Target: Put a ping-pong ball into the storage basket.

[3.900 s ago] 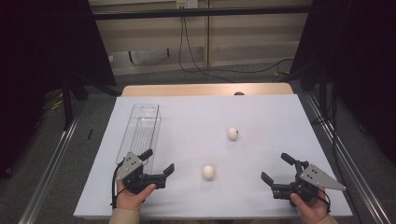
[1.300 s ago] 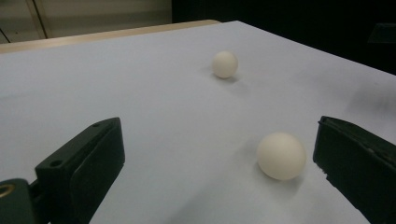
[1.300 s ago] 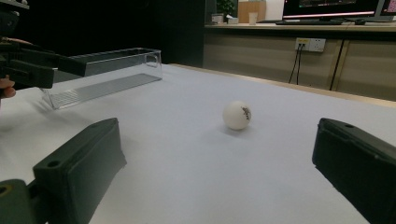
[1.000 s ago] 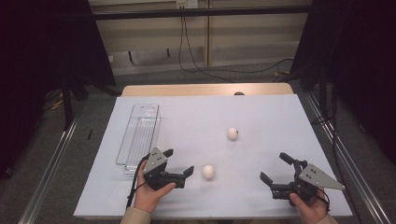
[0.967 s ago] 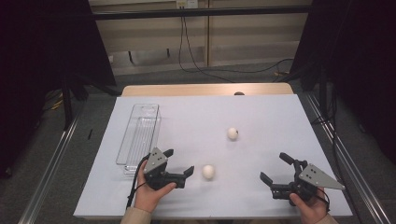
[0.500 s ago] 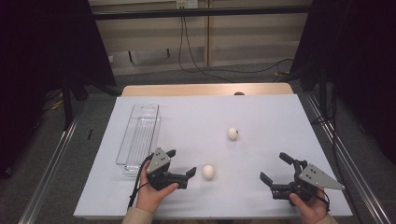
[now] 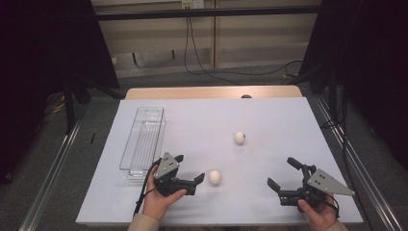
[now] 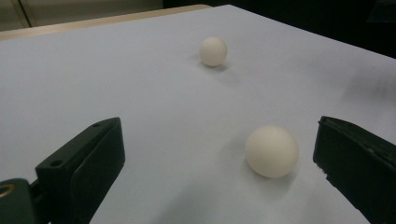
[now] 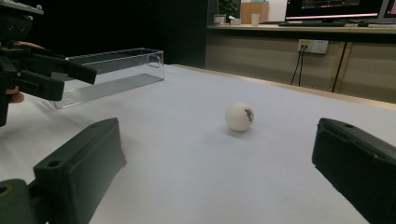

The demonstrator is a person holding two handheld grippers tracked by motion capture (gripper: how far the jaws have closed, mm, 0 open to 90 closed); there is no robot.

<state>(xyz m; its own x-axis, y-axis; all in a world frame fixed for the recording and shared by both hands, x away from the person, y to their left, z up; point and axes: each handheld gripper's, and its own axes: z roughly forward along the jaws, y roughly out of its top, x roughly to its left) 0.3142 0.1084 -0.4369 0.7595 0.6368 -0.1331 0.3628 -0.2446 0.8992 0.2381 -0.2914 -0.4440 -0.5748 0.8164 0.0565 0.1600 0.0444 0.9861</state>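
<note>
Two white balls lie on the white table (image 7: 288, 120). The near ball (image 7: 214, 176) (image 8: 272, 150) rests just beyond my left gripper (image 7: 191, 167) (image 8: 217, 140), which is open, with the ball close to its right-hand jaw in the left gripper view. The far ball (image 7: 239, 137) (image 8: 213, 51) (image 9: 239, 116), which has a dark mark, sits mid-table. My right gripper (image 7: 281, 172) (image 9: 215, 144) is open near the front right edge with nothing between its jaws, and the far ball lies well ahead of it.
A clear plastic tray (image 7: 143, 139) (image 9: 112, 70) stands lengthwise on the table's left side, just behind the left hand. The other hand's gripper (image 9: 42, 70) appears at the left of the right gripper view. Cables hang behind the table's far wooden edge (image 7: 211, 91).
My left gripper has moved right, away from the tray's near end, up to the near ball. The right gripper and both balls have stayed put.
</note>
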